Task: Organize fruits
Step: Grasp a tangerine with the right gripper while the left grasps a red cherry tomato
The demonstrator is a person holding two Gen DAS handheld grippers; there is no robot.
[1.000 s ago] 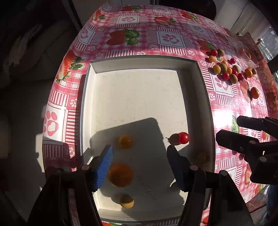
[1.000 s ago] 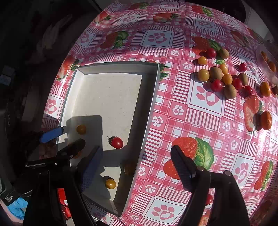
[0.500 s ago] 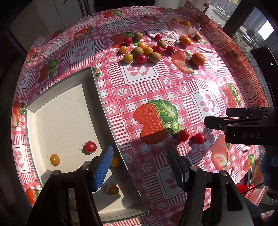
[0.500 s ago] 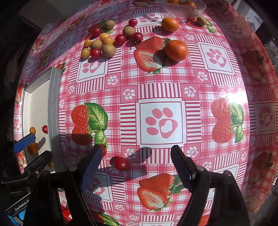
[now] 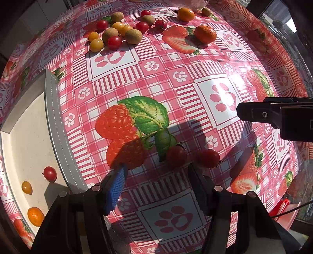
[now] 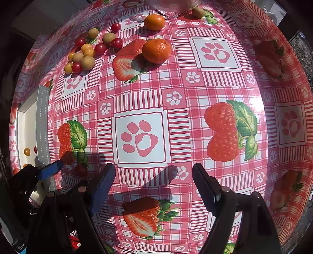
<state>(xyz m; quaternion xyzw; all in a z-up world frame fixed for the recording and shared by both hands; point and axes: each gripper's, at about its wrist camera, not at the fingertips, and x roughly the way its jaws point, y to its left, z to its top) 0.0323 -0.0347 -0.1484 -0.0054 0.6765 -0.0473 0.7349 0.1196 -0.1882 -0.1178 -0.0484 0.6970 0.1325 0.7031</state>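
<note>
My left gripper [image 5: 156, 173] is open and empty, low over the tablecloth. Two red cherry tomatoes lie just ahead of it: one [image 5: 176, 156] between the fingers' line, one [image 5: 210, 158] by the right fingertip. The white tray [image 5: 51, 117] at the left holds a red tomato [image 5: 50, 173], a yellow tomato [image 5: 26, 187] and a small orange [image 5: 35, 216]. My right gripper [image 6: 153, 175] is open and empty over a paw print; it shows in the left wrist view [image 5: 273, 117]. A cluster of small fruits [image 5: 117, 35] lies far off.
Two mandarins [image 6: 156, 50] [image 6: 154, 21] lie on the red checked tablecloth at the back. A kiwi berry [image 6: 198, 12] sits near a glass bowl at the far edge. The tray also shows at the left in the right wrist view [image 6: 42, 121].
Both grippers have swung right, away from over the tray and across the tablecloth. The left gripper has come down close to the two red tomatoes. Both stay open.
</note>
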